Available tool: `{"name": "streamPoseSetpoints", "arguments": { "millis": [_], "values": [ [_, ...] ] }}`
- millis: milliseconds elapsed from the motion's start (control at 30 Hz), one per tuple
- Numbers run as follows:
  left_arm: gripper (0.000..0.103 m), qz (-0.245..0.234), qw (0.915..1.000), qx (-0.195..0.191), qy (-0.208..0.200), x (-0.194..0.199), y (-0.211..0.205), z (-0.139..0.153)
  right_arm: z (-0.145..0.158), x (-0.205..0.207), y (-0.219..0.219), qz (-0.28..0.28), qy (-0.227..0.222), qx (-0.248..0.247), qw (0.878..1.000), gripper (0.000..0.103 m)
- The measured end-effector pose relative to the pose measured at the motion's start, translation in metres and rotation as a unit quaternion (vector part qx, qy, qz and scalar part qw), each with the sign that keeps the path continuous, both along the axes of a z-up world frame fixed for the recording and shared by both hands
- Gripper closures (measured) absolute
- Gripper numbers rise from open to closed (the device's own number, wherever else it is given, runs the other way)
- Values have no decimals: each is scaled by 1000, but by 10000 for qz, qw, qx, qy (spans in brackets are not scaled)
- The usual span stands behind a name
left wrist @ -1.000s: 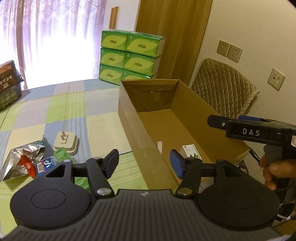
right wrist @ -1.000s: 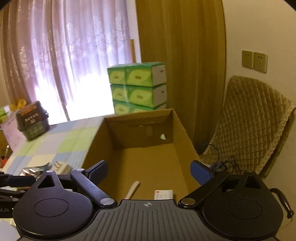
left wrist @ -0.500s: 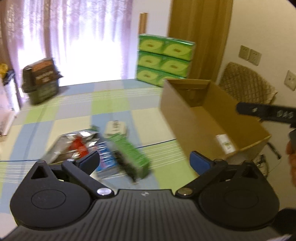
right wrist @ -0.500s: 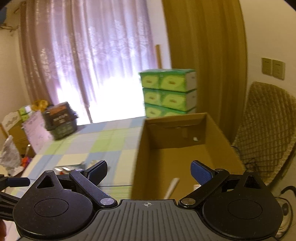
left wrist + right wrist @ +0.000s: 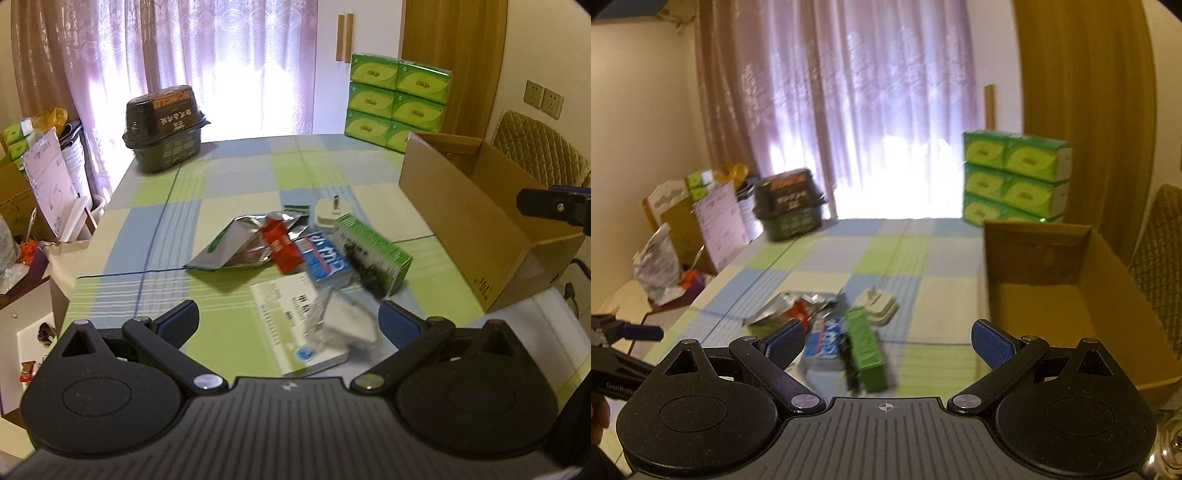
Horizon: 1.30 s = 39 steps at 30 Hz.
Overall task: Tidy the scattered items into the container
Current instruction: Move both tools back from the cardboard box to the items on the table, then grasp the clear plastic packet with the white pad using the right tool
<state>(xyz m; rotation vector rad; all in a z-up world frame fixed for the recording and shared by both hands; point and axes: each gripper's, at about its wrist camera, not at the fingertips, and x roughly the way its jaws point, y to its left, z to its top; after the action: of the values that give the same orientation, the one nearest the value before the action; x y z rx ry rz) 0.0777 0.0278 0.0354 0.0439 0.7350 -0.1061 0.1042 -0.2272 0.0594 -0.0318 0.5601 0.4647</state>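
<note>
A pile of scattered items lies on the checked tablecloth: a green box (image 5: 373, 253) (image 5: 866, 354), a blue-and-white box (image 5: 327, 258) (image 5: 825, 338), a silver foil pouch (image 5: 240, 245) (image 5: 786, 304) with a red packet (image 5: 282, 247) on it, a white plug adapter (image 5: 330, 214) (image 5: 877, 304), a flat white-and-green box (image 5: 295, 326) under a clear-wrapped white item (image 5: 345, 325). The open cardboard box (image 5: 472, 221) (image 5: 1067, 306) stands to the right. My left gripper (image 5: 288, 319) is open above the pile's near side. My right gripper (image 5: 888, 339) is open over the green box. Neither holds anything.
A dark basket (image 5: 164, 122) (image 5: 788, 208) sits at the table's far left corner. Stacked green tissue packs (image 5: 397, 99) (image 5: 1014, 179) stand beyond the far edge. A quilted chair (image 5: 539, 147) is behind the cardboard box. Clutter and cartons (image 5: 40, 177) line the left side.
Both grippers have swung left, away from the cardboard box and toward the pile of items. The left gripper's jaws have opened wider. The right gripper stays open.
</note>
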Motion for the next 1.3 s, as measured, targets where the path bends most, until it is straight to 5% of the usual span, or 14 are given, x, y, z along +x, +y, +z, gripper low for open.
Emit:
{"name": "streamPoseSetpoints", "arguments": {
  "millis": [733, 1300],
  "values": [
    [1, -128, 9989, 171, 421, 18, 33, -56, -80, 17, 59, 1043, 803, -578, 9896, 2],
    [1, -339, 9976, 20, 598, 38, 39, -92, -128, 47, 99, 2206, 963, -843, 9669, 2]
  ]
}}
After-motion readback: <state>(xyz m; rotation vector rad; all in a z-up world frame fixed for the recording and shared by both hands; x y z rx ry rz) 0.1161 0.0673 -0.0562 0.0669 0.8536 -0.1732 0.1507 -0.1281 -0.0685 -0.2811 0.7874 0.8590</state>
